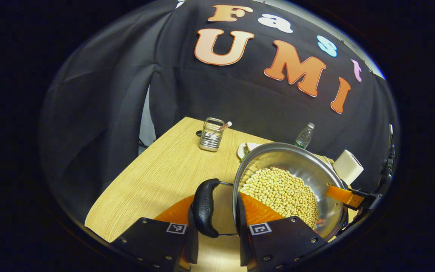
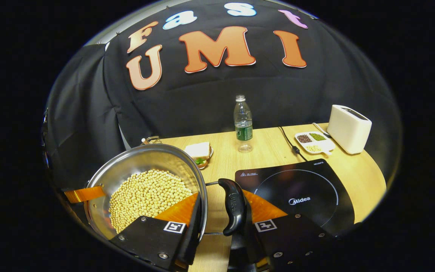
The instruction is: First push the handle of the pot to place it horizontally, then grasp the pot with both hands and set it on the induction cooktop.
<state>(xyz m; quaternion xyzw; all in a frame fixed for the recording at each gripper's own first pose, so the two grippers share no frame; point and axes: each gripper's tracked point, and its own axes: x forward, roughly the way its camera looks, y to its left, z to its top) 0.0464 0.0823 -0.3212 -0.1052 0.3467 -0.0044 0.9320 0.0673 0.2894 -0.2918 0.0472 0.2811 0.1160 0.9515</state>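
Observation:
A steel pot (image 1: 300, 162) full of pale beans (image 1: 278, 189) has a black side handle (image 1: 204, 207) lying level. My left gripper (image 1: 216, 200) grips that side, one finger outside the handle and the other inside the pot wall. In the right gripper view the pot (image 2: 134, 158) is just left of the black induction cooktop (image 2: 296, 189). My right gripper (image 2: 221, 196) clamps the opposite handle (image 2: 233, 207) the same way, one finger inside the rim. Each view shows the other gripper's finger at the far rim. The pot's underside is hidden.
A wire utensil holder (image 1: 210, 136) and a paper roll (image 1: 347, 166) stand on the wooden table (image 1: 157, 177). Behind the cooktop are a water bottle (image 2: 243, 124), a sandwich plate (image 2: 200, 151), a divided dish (image 2: 313, 141), a white toaster (image 2: 349, 128) and a cord (image 2: 289, 141).

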